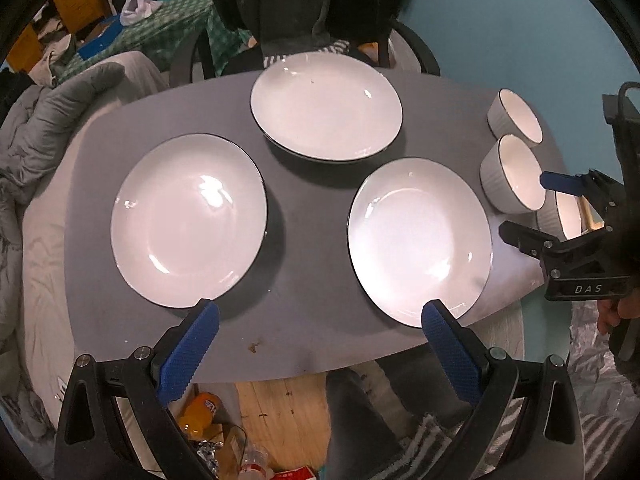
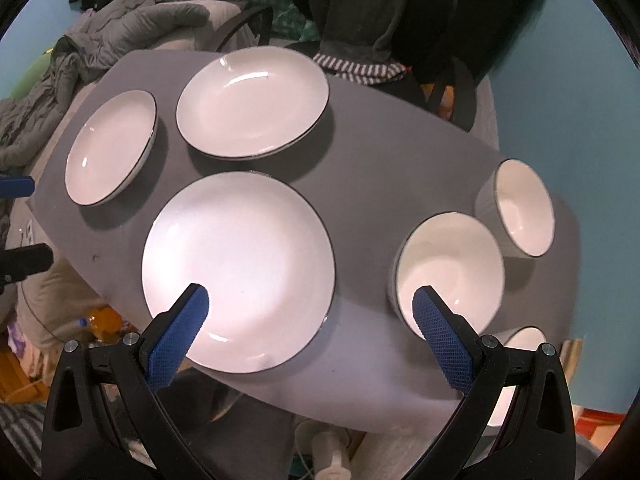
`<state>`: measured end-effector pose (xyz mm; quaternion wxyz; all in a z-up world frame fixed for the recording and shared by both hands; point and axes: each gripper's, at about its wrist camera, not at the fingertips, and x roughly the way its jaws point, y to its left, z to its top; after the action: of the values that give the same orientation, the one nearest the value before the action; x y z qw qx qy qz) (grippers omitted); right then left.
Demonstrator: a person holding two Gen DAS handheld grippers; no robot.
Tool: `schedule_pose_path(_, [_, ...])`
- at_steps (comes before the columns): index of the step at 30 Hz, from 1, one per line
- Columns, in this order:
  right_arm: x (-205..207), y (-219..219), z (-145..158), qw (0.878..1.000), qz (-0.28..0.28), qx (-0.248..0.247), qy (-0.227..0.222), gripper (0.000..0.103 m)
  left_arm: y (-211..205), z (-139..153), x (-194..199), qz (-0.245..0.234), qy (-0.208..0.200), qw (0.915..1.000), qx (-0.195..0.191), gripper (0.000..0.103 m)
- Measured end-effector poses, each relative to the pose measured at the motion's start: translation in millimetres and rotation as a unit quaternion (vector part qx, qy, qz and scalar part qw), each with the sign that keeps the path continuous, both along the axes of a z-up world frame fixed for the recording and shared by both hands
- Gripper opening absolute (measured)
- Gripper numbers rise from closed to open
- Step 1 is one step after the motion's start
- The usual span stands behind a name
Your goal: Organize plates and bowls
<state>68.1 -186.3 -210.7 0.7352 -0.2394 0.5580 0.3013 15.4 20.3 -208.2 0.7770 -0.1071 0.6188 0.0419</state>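
Note:
Three white plates with dark rims lie on a grey table: a left plate, a far plate and a near right plate. Three white ribbed bowls stand at the right: far, middle, near, partly hidden. My left gripper is open and empty above the table's near edge. My right gripper is open and empty, over the near plate and the middle bowl; it also shows in the left wrist view.
A dark chair draped with clothes stands behind the table. A grey quilt lies to the left. An orange bottle and clutter sit on the wooden floor below the near edge. The far bowl stands close to the table's right edge.

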Motion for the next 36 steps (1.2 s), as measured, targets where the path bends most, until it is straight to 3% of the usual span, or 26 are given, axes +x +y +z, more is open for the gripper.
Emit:
schedule_pose_path(3, [3,2,-12,1.000,0.005,0.002,0.013,0.101,-2,-10,3,0.005,0.009,0.9999,0.002,0.103])
schedule_pose_path(13, [17,6,-47,0.998,0.014,-0.008,0.055,0.100,0,-48,15,0.066,0.047,0.9955,-0.049,0.103])
schedule_pose_path(17, [20,9,-55,0.997,0.027,-0.008,0.070,0.100,-5,-60,20,0.061,0.062,0.9956,-0.036,0.102])
schedule_pose_path(20, [23,11,-60,0.996,0.035,-0.009,0.080,0.097,-9,-66,24,0.046,0.072,0.9960,-0.025,0.092])
schedule_pose_path(30, [38,10,-73,0.994,0.049,-0.012,0.099,0.096,-16,-79,24,0.021,0.063,0.9977,-0.015,0.090])
schedule_pose_path(34, [41,14,-79,0.993,0.059,-0.018,0.097,0.096,-18,-89,27,0.024,0.073,0.9969,-0.020,0.072])
schedule_pose_path(36, [43,14,-81,0.993,0.062,-0.018,0.097,0.095,-16,-92,26,0.028,0.076,0.9964,-0.027,0.069])
